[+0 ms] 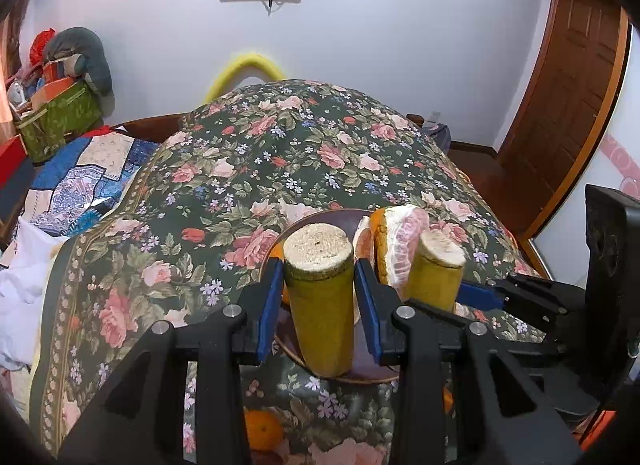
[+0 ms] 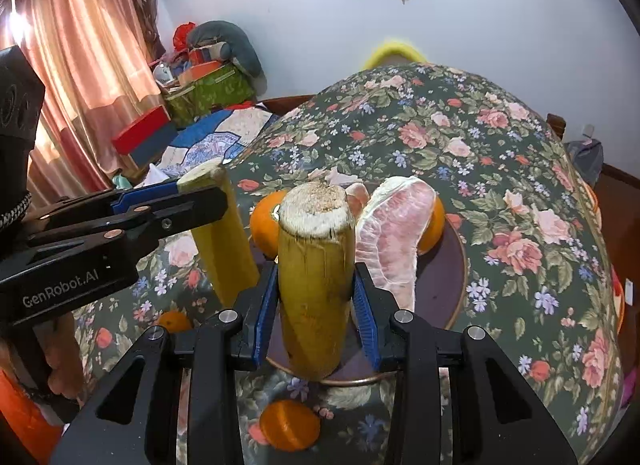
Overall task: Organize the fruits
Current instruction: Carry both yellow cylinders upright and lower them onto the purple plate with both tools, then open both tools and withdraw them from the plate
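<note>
Left wrist view: we see our left tool (image 1: 316, 285) clamped on a yellow-green cane piece (image 1: 320, 301) at lower centre, above the dark plate (image 1: 320, 221). Right of it, our right tool (image 1: 476, 293) grips a second cane piece (image 1: 438, 269) beside the peeled pomelo (image 1: 400, 241). From the right wrist, the right tool (image 2: 316, 301) pinches its cane (image 2: 316, 285) at centre; 2 oranges (image 2: 266, 225) sit on the plate (image 2: 444, 285), another orange (image 2: 290, 423) lower down on the floral bedspread (image 2: 500, 193).
</note>
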